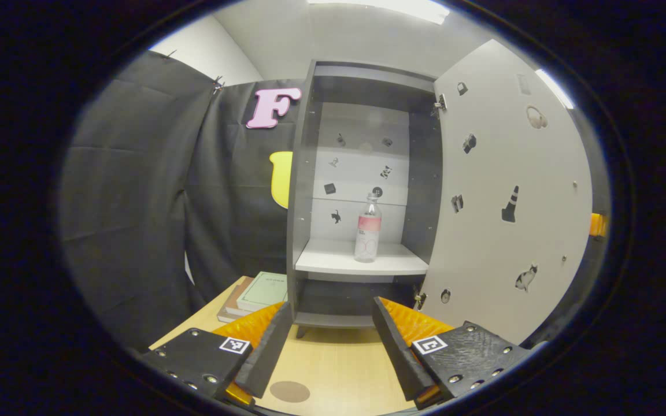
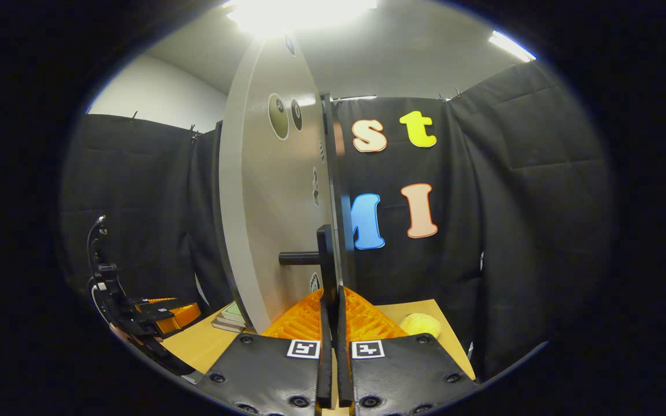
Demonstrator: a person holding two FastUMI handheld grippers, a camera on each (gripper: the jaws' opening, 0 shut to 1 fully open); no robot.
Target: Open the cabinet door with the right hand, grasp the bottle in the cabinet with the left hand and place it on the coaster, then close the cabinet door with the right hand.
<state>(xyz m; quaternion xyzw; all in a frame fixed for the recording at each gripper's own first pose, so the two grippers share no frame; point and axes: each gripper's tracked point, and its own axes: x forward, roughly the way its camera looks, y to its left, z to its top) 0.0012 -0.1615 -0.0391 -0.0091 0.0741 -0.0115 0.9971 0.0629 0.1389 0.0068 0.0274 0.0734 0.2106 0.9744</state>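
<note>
The tall grey cabinet (image 1: pixel 304 190) stands on the pale wooden bench (image 1: pixel 339 358) with its sticker-dotted grey door (image 1: pixel 512 202) swung wide. On the white middle shelf (image 1: pixel 362 263) a clear plastic bottle with a pink label (image 1: pixel 367 228) stands upright, alone, near the shelf's centre. The left tool (image 1: pixel 333 341) hovers low in front of the cabinet, fingers spread apart, well short of the bottle, which sits above and straight ahead between them. A round brown coaster (image 1: pixel 289 391) lies on the bench just beneath the left tool. Stacked books (image 1: pixel 255 294) rest to the cabinet's left. The right tool (image 2: pixel 331 329) is pinched together on the door's black bar handle (image 2: pixel 326 254), at the door's edge. A yellowish round object (image 2: pixel 421 325) lies on the bench beyond it.
</note>
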